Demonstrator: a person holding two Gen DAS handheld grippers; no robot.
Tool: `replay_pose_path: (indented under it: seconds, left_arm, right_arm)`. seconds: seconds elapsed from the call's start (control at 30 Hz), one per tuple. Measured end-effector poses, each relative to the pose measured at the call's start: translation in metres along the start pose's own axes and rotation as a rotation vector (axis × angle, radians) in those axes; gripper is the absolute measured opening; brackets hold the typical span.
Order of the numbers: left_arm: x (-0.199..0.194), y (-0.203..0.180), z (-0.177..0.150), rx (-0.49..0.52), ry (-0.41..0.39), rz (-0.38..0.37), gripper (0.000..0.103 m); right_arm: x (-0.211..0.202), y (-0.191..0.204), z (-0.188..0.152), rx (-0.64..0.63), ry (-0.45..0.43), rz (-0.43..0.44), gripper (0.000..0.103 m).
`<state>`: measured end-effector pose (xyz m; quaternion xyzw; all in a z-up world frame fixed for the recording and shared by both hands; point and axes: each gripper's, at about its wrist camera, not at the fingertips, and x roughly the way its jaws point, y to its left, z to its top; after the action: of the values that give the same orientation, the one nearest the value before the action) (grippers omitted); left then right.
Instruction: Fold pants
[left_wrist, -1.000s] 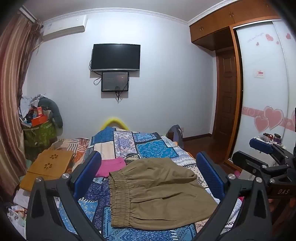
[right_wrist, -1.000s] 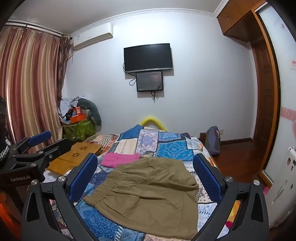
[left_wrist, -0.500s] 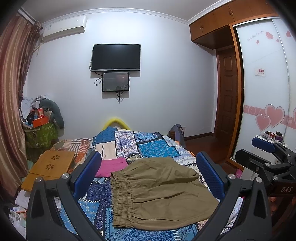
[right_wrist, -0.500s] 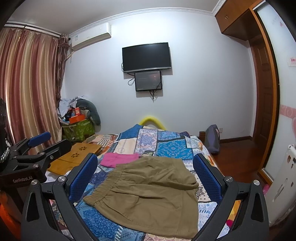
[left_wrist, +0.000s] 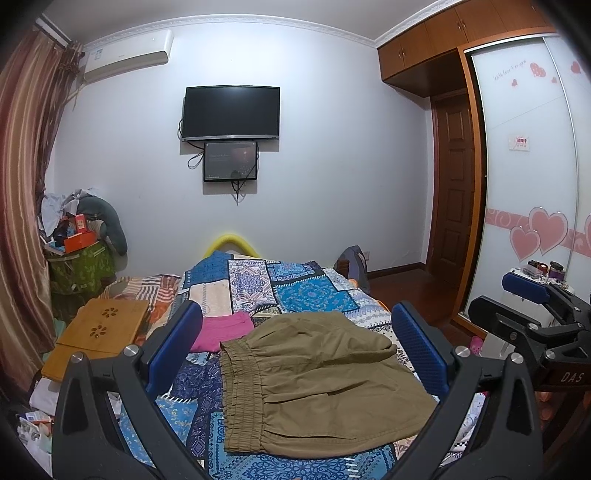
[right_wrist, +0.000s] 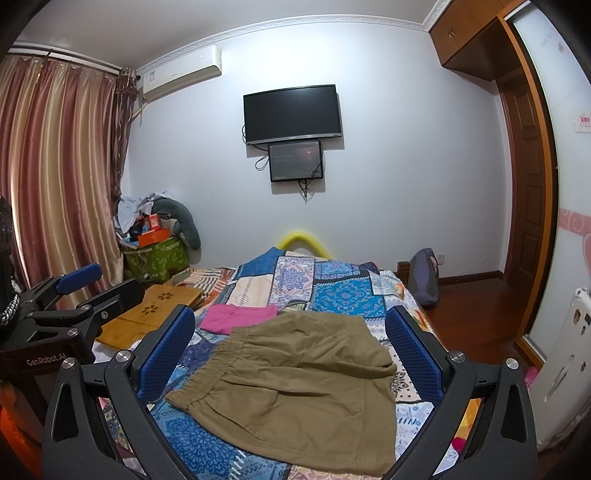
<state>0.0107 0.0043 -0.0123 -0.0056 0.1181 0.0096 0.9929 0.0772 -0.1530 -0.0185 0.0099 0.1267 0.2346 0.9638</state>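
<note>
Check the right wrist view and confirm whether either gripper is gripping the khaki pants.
No: the khaki pants lie flat on the bed, untouched.

Right gripper (right_wrist: 290, 354) hovers above the bed, jaws spread wide, nothing between them; khaki pants (right_wrist: 295, 391) lie folded on the patchwork quilt (right_wrist: 332, 291), waistband to the left; pink cloth (right_wrist: 240, 317) just beyond; left gripper (right_wrist: 70, 291) at the left edge.

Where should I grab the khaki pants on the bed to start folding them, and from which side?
Probably the elastic waistband of the khaki pants: its gathered edge runs along their left side and looks thicker than the flat legs, giving the fingers something to pinch. Come in low from the left with the open left gripper, while the open right gripper takes the leg hems.
</note>
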Motion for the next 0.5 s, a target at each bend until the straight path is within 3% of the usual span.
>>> replay_pose_path:
  seconds: [0.5]
  left_arm:
    - [0.0010,0.0000,0.0023,-0.001,0.001,-0.002,0.103]
  right_arm:
    - [0.0002,0.0016,0.0002,0.004,-0.001,0.000,0.103]
